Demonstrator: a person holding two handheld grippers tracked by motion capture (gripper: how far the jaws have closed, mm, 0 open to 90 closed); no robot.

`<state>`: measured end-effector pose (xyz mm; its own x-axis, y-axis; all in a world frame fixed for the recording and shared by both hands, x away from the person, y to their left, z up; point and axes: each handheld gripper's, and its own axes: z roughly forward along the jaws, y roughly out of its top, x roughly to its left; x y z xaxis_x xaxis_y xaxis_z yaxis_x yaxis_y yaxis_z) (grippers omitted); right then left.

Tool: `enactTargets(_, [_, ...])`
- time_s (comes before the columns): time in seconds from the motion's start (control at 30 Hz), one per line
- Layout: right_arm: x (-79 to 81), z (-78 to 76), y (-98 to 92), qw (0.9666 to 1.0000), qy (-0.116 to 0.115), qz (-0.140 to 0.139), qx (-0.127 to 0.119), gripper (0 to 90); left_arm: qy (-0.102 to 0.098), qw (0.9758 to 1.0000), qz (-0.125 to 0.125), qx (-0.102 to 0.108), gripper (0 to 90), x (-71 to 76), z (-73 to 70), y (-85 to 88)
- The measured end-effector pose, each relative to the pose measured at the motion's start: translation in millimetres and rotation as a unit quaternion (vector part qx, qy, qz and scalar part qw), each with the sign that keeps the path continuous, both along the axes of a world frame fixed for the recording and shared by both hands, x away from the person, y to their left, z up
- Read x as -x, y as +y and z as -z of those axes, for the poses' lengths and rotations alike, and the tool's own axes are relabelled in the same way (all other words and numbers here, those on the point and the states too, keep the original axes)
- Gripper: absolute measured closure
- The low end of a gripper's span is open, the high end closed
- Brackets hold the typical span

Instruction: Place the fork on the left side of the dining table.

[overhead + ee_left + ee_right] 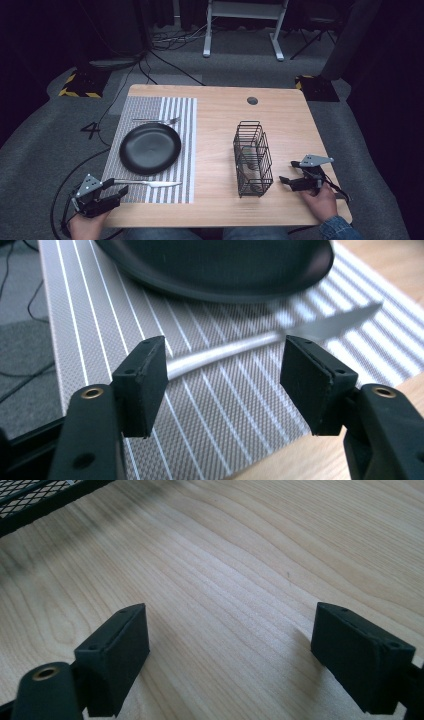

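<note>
I hold the left gripper [222, 380] low over the grey striped placemat [220, 435], jaws apart, astride the silver table knife [240, 346] just beside the black round plate [220, 265]. The right gripper [230, 650] rests with jaws apart over the bare wooden table [240, 555].

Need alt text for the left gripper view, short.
The left gripper has its black jaws open around the handle of a knife lying on a striped placemat, pads not pressing it. A black plate sits just beyond.
</note>
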<state>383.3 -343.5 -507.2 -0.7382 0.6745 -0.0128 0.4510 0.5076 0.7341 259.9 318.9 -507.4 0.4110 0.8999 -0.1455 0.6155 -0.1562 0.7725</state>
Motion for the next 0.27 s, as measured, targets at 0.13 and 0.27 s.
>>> enactTargets(0.13, [0.0,0.0,0.0,1.0,0.0,0.0,0.0,15.7,-0.002,0.9994,0.009,-0.032,32.6,2.3,9.8,-3.4])
enactTargets(0.27, [0.0,0.0,0.0,1.0,0.0,0.0,0.0,15.7,-0.012,0.9981,0.014,-0.058,29.8,3.6,11.7,-7.7])
